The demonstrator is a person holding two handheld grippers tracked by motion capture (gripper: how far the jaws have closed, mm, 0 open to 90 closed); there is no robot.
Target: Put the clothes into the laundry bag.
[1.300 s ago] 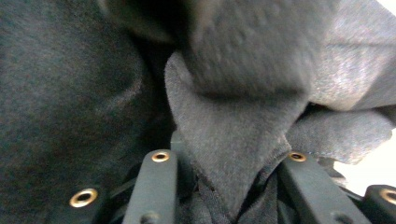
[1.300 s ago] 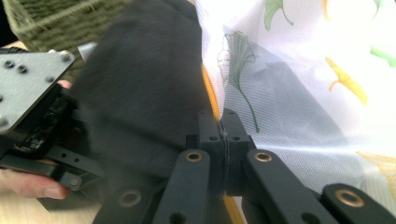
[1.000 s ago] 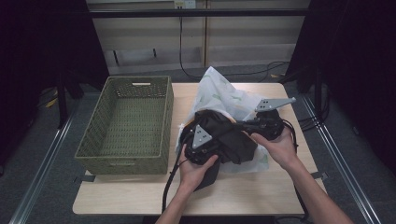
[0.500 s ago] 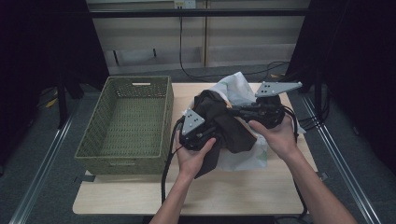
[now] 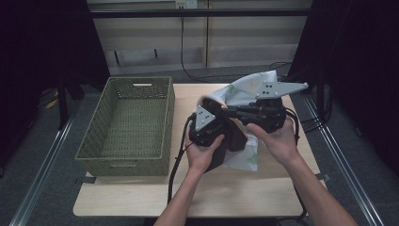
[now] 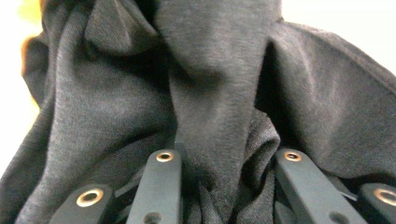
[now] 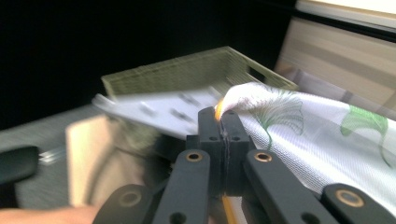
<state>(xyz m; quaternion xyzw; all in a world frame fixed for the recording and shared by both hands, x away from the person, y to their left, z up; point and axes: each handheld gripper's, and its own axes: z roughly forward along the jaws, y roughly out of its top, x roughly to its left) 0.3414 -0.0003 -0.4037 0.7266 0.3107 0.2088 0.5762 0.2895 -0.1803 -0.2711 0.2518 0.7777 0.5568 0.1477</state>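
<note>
Left gripper point(image 5: 221, 123): jaws part-spread, bunched dark grey knit cloth point(image 6: 205, 93) gathered between them, pinched in folds, lifted off pale wooden worktop point(image 5: 141, 197).

Right gripper point(image 7: 223, 122): jaws pressed together, pinching edge of white mesh fabric with green leaf print point(image 7: 327, 135); fabric drapes away to right of jaws, orange trim showing at pinch point.

Both cloths bundled together between two grippers, above worktop.

Olive-green woven rectangular basket point(image 5: 127, 125): on worktop beyond left gripper, apart from jaws.
</note>
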